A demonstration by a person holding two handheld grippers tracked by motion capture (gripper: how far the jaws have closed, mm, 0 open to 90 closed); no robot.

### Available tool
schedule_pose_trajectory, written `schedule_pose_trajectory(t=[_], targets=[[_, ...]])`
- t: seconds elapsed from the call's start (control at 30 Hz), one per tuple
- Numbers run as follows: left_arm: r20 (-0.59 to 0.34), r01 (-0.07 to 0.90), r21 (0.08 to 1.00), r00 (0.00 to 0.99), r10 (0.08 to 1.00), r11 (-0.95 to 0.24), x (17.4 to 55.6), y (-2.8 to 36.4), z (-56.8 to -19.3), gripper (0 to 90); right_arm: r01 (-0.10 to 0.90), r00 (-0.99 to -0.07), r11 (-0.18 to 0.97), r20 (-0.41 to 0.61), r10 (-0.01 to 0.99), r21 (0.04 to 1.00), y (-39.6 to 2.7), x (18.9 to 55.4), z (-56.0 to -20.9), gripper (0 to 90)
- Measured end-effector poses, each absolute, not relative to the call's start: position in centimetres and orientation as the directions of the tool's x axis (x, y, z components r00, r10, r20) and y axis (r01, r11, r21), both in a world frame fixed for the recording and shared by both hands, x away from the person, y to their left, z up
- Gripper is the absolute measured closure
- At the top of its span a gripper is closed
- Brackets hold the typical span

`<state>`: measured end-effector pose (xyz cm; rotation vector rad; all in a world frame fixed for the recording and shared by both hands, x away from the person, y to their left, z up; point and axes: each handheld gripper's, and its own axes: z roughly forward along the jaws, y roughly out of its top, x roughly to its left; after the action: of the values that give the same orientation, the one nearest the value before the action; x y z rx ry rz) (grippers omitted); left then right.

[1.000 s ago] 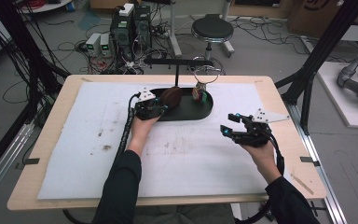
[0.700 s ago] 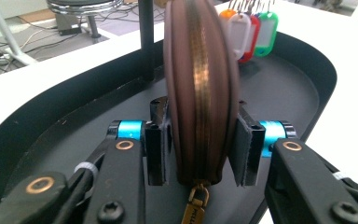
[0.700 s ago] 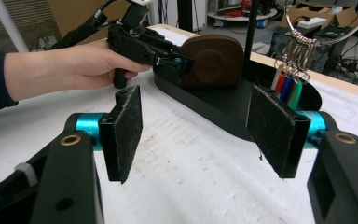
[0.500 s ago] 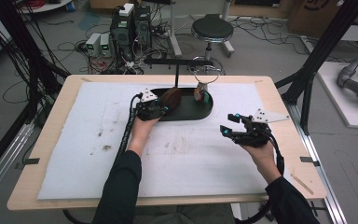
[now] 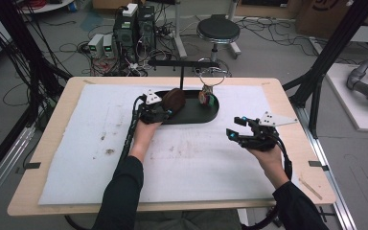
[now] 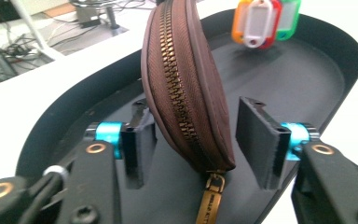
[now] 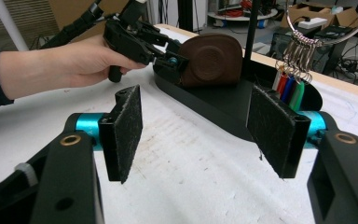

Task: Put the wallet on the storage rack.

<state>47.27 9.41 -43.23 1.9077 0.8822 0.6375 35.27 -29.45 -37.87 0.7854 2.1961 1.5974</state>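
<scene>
The left hand-held gripper (image 6: 198, 140) straddles the brown pouch (image 6: 186, 79), which stands on edge, zip toward the camera, at the near end of the black tray (image 6: 298, 79). Its jaws have just been opening; the pouch is between them, the right pad clear of it by a gap, and the left pad close against its side (whether it touches I cannot tell). A brass zip pull (image 6: 209, 200) hangs below the pouch.

Farther along the tray from the pouch hang coloured key tags (image 6: 263, 21), suspended from a ring on the black stand (image 5: 182, 64) rising from the tray.

The right hand-held gripper (image 5: 236, 128) hovers over the white mat (image 5: 187, 158) to the right of the tray, well apart from the pouch, jaws wide apart with nothing between them. The mat covers the bench (image 5: 52, 143).
</scene>
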Motion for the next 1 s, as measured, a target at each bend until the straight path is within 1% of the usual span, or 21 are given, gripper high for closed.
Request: schedule_pose_trajectory(t=[0.03,0.1,0.17,0.2,0.3,0.57,0.77,0.93,1.0], targets=[[0.087,0.316,0.886,0.605,0.791,-0.339,47.1,9.5,-43.0,41.8,0.247,-0.800,0.226,0.067,0.596,0.942,-29.5,35.3,-37.9,36.9],[0.115,0.309,0.881,0.593,0.797,-0.358,46.7,9.7,-42.3,41.1,0.243,-0.801,0.227,0.063,0.596,0.943,-29.5,35.3,-37.9,36.8],[0.145,0.294,0.883,0.574,0.806,-0.367,46.2,9.8,-41.8,37.6,0.242,-0.801,0.225,0.063,0.595,0.944,-29.5,35.3,-37.8,36.8],[0.163,0.279,0.884,0.567,0.807,-0.375,45.7,9.9,-41.4,37.2,0.242,-0.800,0.226,0.063,0.596,0.944,-29.5,35.3,-37.8,36.8],[0.163,0.246,0.900,0.574,0.802,-0.359,44.4,10.5,-40.5,37.2,0.243,-0.801,0.226,0.063,0.596,0.943,-29.5,35.3,-37.8,36.8],[0.071,0.232,0.935,0.621,0.780,-0.269,40.4,12.5,-39.1,33.7,0.244,-0.795,0.226,0.061,0.603,0.943,-29.7,35.3,-37.9,35.7],[-0.027,0.263,0.945,0.659,0.752,-0.197,37.3,14.8,-38.8,30.2,0.252,-0.787,0.222,0.066,0.613,0.942,-29.9,35.3,-37.9,34.1],[-0.038,0.262,0.947,0.672,0.739,-0.189,35.1,16.5,-38.6,25.9,0.265,-0.780,0.219,0.075,0.622,0.939,-30.1,35.3,-38.0,32.2],[-0.028,0.256,0.946,0.675,0.737,-0.198,34.3,17.3,-38.5,24.2,0.266,-0.777,0.218,0.075,0.625,0.939,-30.2,35.3,-38.0,31.6]])
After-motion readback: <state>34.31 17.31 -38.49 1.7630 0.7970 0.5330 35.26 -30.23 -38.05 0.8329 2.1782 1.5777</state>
